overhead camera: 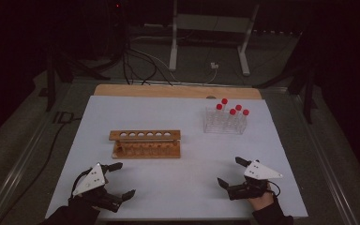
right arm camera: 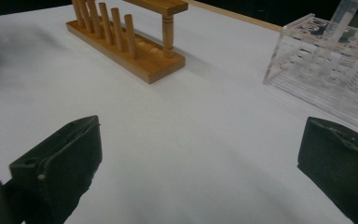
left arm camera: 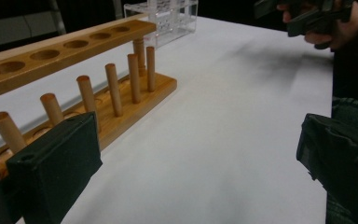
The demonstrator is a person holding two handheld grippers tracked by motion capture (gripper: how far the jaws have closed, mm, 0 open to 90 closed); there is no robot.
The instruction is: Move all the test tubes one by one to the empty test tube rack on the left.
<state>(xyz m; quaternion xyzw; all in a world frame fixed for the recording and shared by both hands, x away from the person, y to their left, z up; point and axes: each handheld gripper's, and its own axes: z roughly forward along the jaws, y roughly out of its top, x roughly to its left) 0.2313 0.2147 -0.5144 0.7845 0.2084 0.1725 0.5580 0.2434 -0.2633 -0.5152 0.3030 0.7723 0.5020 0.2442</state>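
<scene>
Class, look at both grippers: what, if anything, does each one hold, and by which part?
Nothing is held. The left gripper and the right gripper both stand open over the white table.

A wooden rack [overhead camera: 145, 143] stands mid-table. Red-capped tubes [overhead camera: 232, 111] fill a clear rack [overhead camera: 225, 124]. Both grippers, left gripper [overhead camera: 122, 179] and right gripper [overhead camera: 230, 172], gape empty.

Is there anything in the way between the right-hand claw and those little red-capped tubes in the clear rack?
Nothing visible. The right gripper sits open and empty near the table's front edge, and bare white tabletop lies between it and the clear rack of red-capped tubes. The wooden rack stands off to the left, clear of that path.
</scene>
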